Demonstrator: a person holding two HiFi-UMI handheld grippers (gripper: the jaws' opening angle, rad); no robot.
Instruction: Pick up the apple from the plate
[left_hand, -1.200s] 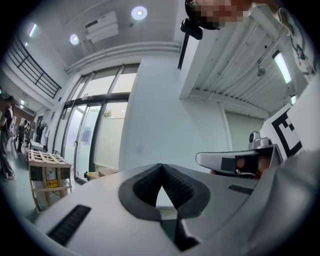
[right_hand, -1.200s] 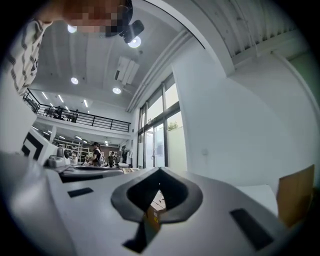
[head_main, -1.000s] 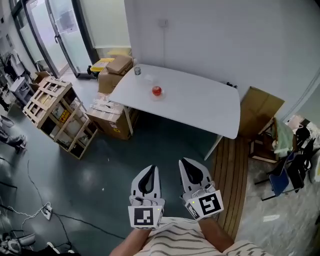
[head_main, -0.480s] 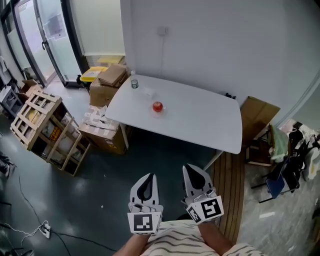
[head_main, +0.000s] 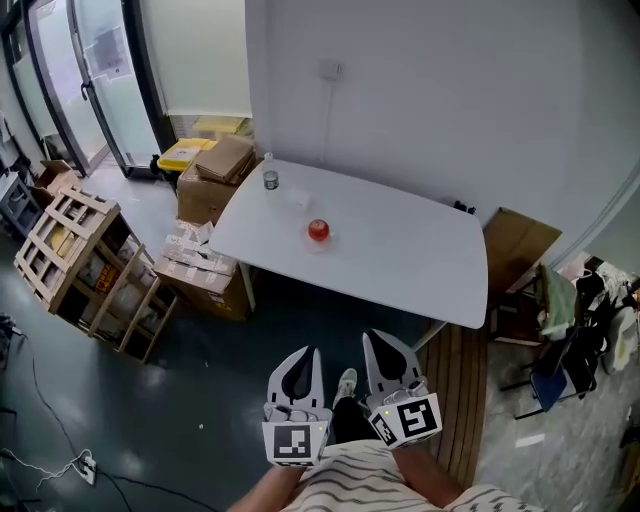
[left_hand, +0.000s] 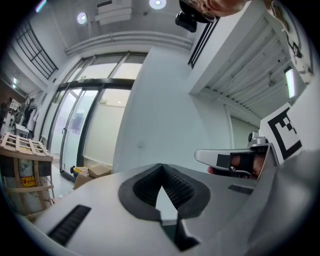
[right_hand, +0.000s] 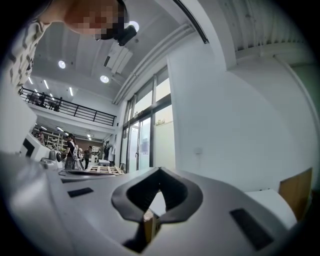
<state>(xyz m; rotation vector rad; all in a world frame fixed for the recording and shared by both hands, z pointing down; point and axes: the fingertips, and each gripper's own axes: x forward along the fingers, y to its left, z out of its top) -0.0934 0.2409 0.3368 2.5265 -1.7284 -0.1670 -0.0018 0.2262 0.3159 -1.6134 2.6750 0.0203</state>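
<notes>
A red apple (head_main: 318, 230) sits on a pale plate (head_main: 318, 243), barely visible, near the middle left of the white table (head_main: 400, 250). Both grippers are held low in front of the person's striped shirt, well short of the table and over the dark floor. My left gripper (head_main: 298, 358) is shut with nothing in it, and its ribbed pads meet in the left gripper view (left_hand: 161, 171). My right gripper (head_main: 385, 345) is beside it, also shut and empty (right_hand: 159, 172). Neither gripper view shows the apple.
A small can (head_main: 270, 180) stands at the table's far left corner. Cardboard boxes (head_main: 222, 158) and wooden crates (head_main: 80, 250) crowd the left. More boxes (head_main: 200, 265) lie under the table's left end. Wooden slats (head_main: 465, 375) and chairs (head_main: 560, 330) are on the right.
The person has walked toward the table, so it sits nearer and more central. Both grippers travelled along, still side by side and shut.
</notes>
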